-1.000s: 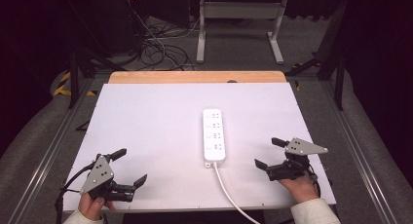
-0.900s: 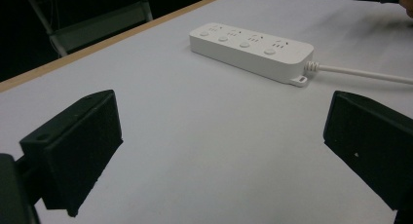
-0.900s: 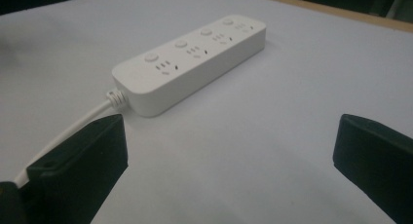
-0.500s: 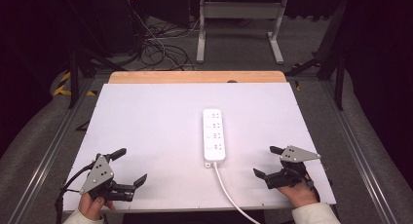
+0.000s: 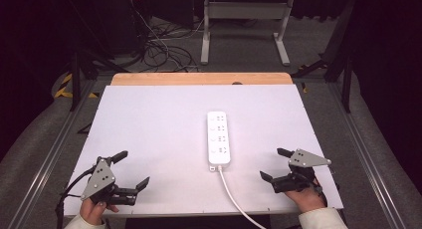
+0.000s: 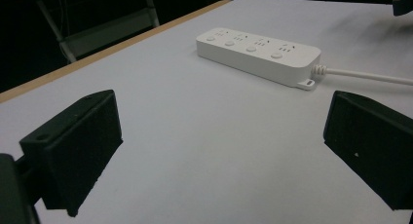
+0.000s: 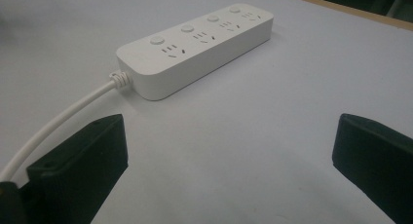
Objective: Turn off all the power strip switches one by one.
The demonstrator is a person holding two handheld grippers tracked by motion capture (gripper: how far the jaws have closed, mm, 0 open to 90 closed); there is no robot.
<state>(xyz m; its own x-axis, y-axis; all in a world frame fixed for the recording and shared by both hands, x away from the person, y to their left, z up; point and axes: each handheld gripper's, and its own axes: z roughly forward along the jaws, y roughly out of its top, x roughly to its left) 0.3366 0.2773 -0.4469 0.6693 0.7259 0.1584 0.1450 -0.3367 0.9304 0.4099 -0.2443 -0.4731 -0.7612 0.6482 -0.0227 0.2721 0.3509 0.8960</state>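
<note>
A white power strip (image 5: 219,138) with several sockets lies flat near the middle of the white table (image 5: 159,119), its long side running away from me. Its white cable (image 5: 234,191) runs off the near edge. My left gripper (image 5: 133,168) rests at the near left corner, open, nothing between its jaws. My right gripper (image 5: 272,163) sits at the near right, just right of the cable, open and empty too. The left gripper view has the power strip (image 6: 258,53) ahead of the open left gripper (image 6: 219,151). From the open right gripper (image 7: 229,165), the power strip (image 7: 195,46) lies close ahead, its cable (image 7: 63,119) passing the left jaw.
The table's far edge is a bare wooden strip (image 5: 199,78). Metal rails (image 5: 47,159) run along both sides of the table. Behind it on the floor are tangled cables (image 5: 164,50) and a grey metal stand (image 5: 244,25).
My right gripper has drawn back slightly toward the near edge of the table. The left gripper and the power strip have stayed put.
</note>
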